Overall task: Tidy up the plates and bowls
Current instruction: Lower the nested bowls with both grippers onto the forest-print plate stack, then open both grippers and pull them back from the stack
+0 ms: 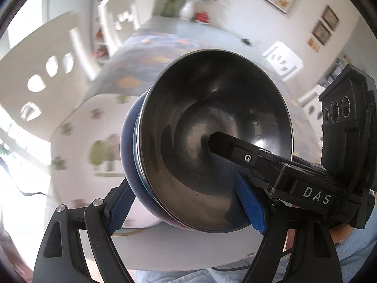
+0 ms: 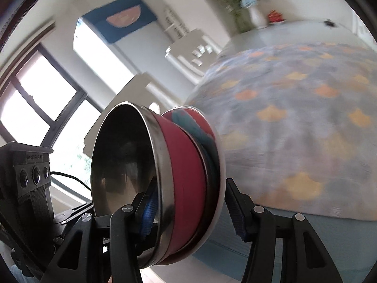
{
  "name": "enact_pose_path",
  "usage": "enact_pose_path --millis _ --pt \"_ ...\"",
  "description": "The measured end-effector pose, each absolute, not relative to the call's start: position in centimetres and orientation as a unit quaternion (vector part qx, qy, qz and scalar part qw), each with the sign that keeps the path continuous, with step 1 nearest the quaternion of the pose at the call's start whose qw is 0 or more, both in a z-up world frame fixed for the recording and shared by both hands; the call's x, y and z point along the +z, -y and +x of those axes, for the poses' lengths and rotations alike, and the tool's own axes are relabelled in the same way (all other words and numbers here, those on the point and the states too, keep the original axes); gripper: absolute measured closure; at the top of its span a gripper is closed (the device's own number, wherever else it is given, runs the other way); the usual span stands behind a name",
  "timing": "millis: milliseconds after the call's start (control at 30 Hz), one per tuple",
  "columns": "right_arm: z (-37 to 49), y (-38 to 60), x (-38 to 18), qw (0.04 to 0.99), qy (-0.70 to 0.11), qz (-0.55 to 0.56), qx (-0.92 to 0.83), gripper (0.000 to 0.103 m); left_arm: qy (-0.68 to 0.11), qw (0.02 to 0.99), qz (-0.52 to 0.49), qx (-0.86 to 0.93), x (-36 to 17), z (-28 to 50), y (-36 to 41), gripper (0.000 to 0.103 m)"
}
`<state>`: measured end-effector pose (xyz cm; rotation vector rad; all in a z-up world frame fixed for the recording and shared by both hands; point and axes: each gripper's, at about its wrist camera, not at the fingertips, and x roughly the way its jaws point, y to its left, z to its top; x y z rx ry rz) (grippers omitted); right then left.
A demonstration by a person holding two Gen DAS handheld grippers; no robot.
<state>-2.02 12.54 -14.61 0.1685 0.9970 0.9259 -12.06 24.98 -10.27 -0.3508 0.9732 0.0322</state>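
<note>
A steel-lined bowl with a red outer wall sits nested in a plate with a white rim. The stack is held tilted on edge in the air above the table. My left gripper is shut on it, one blue pad behind the plate and the other at the bowl's inner rim. My right gripper is shut on it too, one pad inside the bowl and one behind the plate. In the left wrist view the right gripper's finger reaches into the bowl.
Beyond the stack lies a table under a cloth patterned in blue and orange. A white vase with flowers stands at its far end. White chairs line the left side. A light blue sleeve shows at the bottom right.
</note>
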Motion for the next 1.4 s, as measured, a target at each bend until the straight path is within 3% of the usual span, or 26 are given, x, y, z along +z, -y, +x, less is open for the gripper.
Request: enact_pose_path --millis 367,700,867,967,1100,1233,1400 --pt "-2.5 -21.5 -17.4 0.758 -0.514 0.069 0.396 0.050 -0.516 0.836 -0.187 -0.004 -12.3 -12.2 -31.8 0.023" --pt "-2.1 -23.3 -17.7 0.758 -0.534 0.104 0.360 0.050 -0.529 0.820 -0.216 -0.032 -12.3 -10.3 -33.8 0.022" --pt "-2.1 -22.6 -16.9 0.760 -0.534 0.095 0.359 0.038 -0.527 0.824 -0.206 0.032 -11.2 -10.9 -34.4 0.021" --pt "-2.4 -21.1 -16.0 0.774 -0.517 0.074 0.357 0.032 -0.516 0.830 -0.189 0.100 -9.1 -13.1 -33.8 0.020" --pt "-3.1 -18.1 -15.0 0.785 -0.498 0.050 0.366 0.026 -0.480 0.845 -0.196 0.128 -6.1 -14.7 -31.1 0.002" --pt "-4.8 -15.1 -13.7 0.797 -0.471 0.019 0.377 0.026 -0.466 0.852 -0.159 0.179 -4.7 -16.7 -26.1 0.001" --pt "-6.9 -10.9 -12.5 0.805 -0.438 0.009 0.399 0.026 -0.442 0.854 -0.201 0.187 -5.4 -18.4 -23.2 0.001"
